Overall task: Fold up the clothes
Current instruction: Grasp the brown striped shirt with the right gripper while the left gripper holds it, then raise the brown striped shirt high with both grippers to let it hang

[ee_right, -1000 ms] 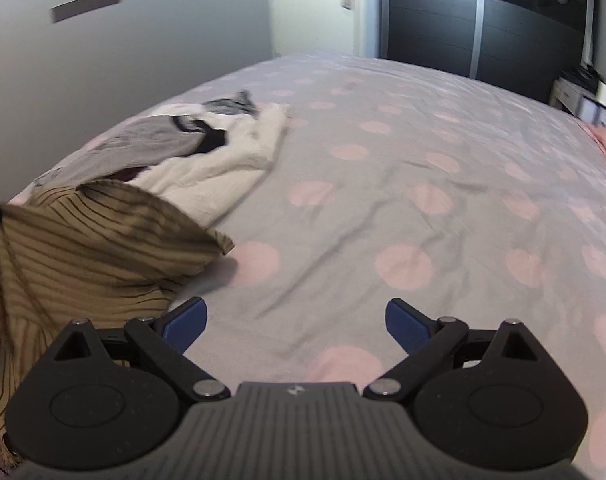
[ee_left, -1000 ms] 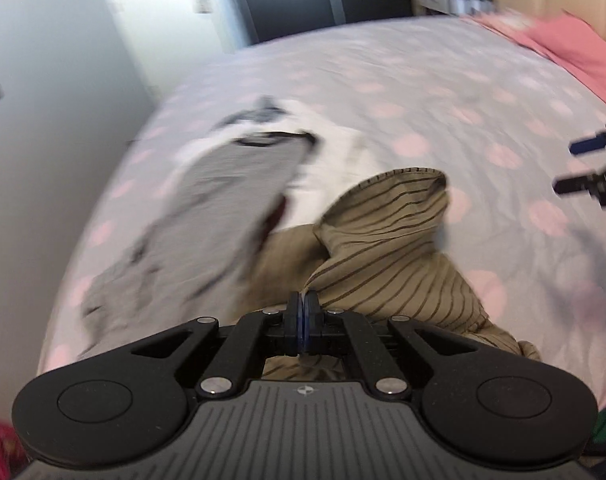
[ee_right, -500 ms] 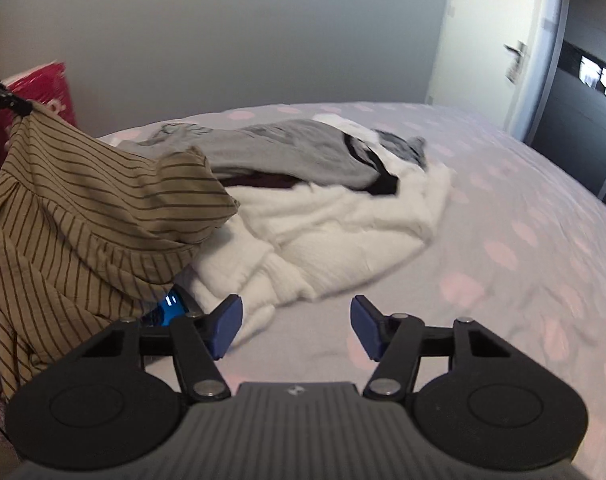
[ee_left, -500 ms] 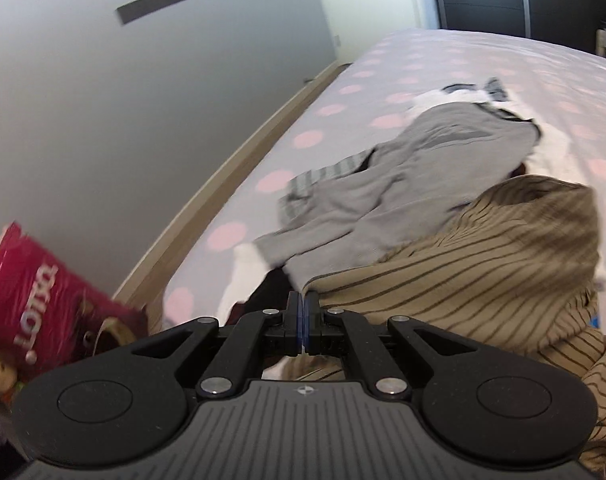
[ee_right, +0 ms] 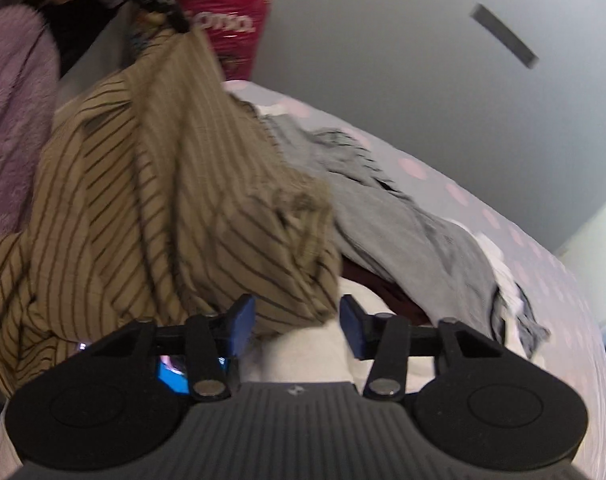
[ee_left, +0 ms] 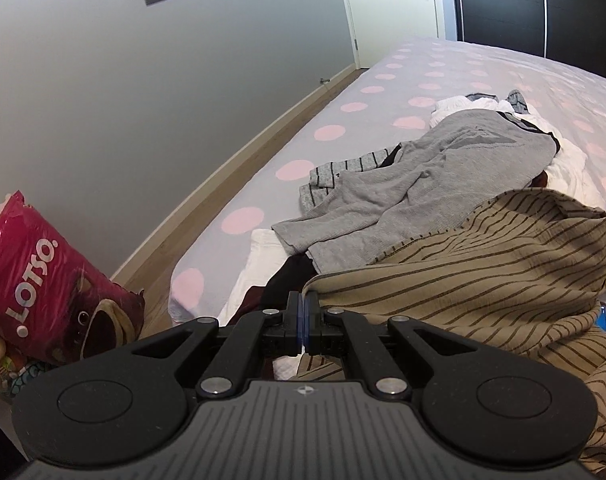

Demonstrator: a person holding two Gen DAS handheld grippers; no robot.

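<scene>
Striped tan shirt is the one in play: thin, crinkly beige fabric with dark narrow stripes, bunched up and hanging in folds over the near corner of the bed. Left gripper is clamped tight on one edge of it, pads fully together with the cloth pinched between them. Right gripper has just been narrowing its jaws, and a lower fold of the same shirt sits between the blue pads, but there's clear gap on both sides, so no grip there yet. The right wrist view is blurry, though that much is plain.

Count on the bed, as far as the heap can be read: one striped tan shirt, one grey sweatshirt sprawled along the wall-side edge, one fluffy white garment under the pile, plus something dark red and something black poking out beneath, too buried to name. Bedsheet is pale lilac with pink dots.

On the floor by the bed's corner: one pink LOTSO bag.
</scene>
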